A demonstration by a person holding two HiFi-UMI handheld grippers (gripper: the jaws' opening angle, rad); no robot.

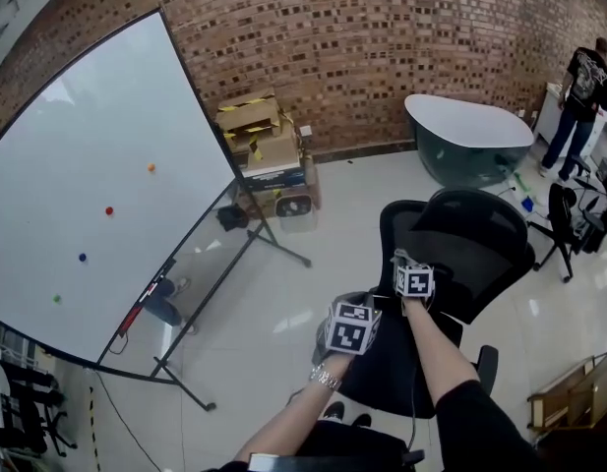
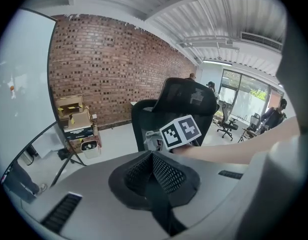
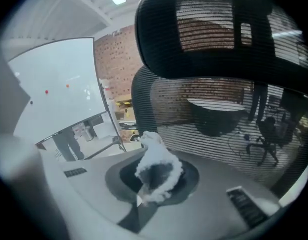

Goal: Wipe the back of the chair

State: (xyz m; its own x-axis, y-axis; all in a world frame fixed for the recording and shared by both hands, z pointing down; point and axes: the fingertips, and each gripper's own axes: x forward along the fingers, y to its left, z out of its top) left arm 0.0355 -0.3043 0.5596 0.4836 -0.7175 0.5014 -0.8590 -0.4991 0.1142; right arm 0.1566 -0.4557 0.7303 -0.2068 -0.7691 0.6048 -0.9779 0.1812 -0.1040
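A black mesh office chair (image 1: 460,249) stands just ahead of me, its backrest turned towards my grippers. My right gripper (image 1: 409,265) is shut on a white cloth (image 3: 156,170) and sits close to the mesh back (image 3: 218,109), below the headrest (image 3: 213,34). In the left gripper view the same chair (image 2: 186,101) rises behind the right gripper's marker cube (image 2: 179,131) and cloth (image 2: 153,140). My left gripper (image 1: 354,313) hovers to the left of the right one, short of the chair, its jaws shut with nothing between them (image 2: 153,173).
A large whiteboard (image 1: 96,195) on a splayed metal stand fills the left. Stacked cardboard boxes (image 1: 264,136) sit by the brick wall. A rounded white-topped table (image 1: 470,131) is behind the chair. A person (image 1: 583,91) and other chairs (image 1: 564,214) are at the far right.
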